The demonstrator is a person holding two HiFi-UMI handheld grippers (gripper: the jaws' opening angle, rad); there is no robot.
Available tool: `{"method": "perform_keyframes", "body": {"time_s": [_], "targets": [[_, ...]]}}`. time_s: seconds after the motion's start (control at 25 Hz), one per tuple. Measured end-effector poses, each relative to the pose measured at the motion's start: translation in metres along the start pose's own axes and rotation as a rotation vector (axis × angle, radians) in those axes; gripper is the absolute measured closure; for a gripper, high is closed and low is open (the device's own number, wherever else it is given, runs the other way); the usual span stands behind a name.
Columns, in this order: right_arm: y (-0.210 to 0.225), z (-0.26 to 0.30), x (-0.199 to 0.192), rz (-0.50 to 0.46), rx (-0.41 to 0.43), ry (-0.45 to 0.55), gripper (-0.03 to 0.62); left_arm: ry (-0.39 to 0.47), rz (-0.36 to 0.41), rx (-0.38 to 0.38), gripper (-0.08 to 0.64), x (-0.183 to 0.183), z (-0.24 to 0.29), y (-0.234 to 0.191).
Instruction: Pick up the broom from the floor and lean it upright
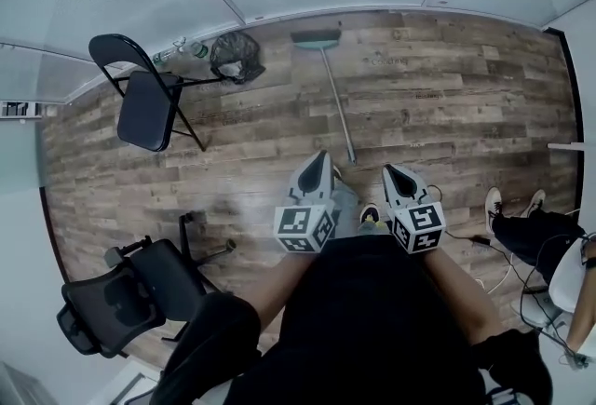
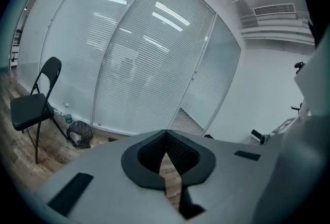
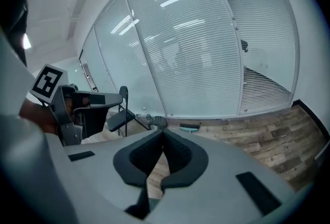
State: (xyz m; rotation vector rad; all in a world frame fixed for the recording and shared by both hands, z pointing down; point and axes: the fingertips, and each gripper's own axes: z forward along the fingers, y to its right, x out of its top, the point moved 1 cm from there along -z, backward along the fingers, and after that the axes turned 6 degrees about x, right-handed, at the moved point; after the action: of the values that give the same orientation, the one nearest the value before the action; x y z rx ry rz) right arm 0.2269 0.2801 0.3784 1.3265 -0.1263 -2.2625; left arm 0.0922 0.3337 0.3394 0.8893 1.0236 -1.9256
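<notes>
- Wood-plank flooring [image 1: 447, 96], mottled brown and matte, runs up to a wall of glass panels with white slatted blinds behind them.
- Far left of the broom [image 1: 337, 101] stands a black folding chair [image 1: 144, 101] with a thin tube frame and a padded seat. A black office chair [image 1: 130, 296] with a mesh back sits lower down, closer to the person.
- Just left of the broom's head [image 1: 315, 39] is a dark mesh wastebasket [image 1: 236, 56], with a couple of small bottles beside it at the foot of the wall.
- The broom lies flat on the floor. Its flat teal head is by the wall, and its slim, smooth grey pole slants slightly back toward the person's feet.
- The left gripper [image 1: 322, 155] is fully closed and empty, its ribbed black pads meeting. It hangs just left of the pole's near end.
- The right gripper [image 1: 389, 168] is likewise closed on nothing, just right of that same end.
- The pole's free end lies ahead of and below both grippers, between them, and its long axis points almost straight away from the person. Neither hand looks clearly nearer. Either gripper would have to open and drop to floor level to take the pole.
- Well right of the broom are another person's dark-trousered legs and white shoes [image 1: 510, 203], with loose cables on the floor.
</notes>
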Motion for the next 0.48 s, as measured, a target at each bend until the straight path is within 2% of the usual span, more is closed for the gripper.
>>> {"method": "perform_keyframes", "body": {"time_s": [0.16,0.24,0.4,0.48], "targets": [[0.011,0.044,-0.02,0.006,0.039,-0.115,0.578,-0.045,-0.028,0.005,0.545,-0.012,0.027,-0.027],[0.017,0.068,-0.036,0.039,0.062,-0.187,0.578,-0.075,-0.036,0.004,0.545,-0.023,0.039,-0.04],[0.039,0.123,-0.075,0.153,0.112,-0.321,0.577,-0.146,0.021,0.008,0.545,-0.057,0.074,-0.068],[0.054,0.151,-0.103,0.18,0.134,-0.374,0.577,-0.19,0.021,0.034,0.545,-0.084,0.095,-0.084]]}}
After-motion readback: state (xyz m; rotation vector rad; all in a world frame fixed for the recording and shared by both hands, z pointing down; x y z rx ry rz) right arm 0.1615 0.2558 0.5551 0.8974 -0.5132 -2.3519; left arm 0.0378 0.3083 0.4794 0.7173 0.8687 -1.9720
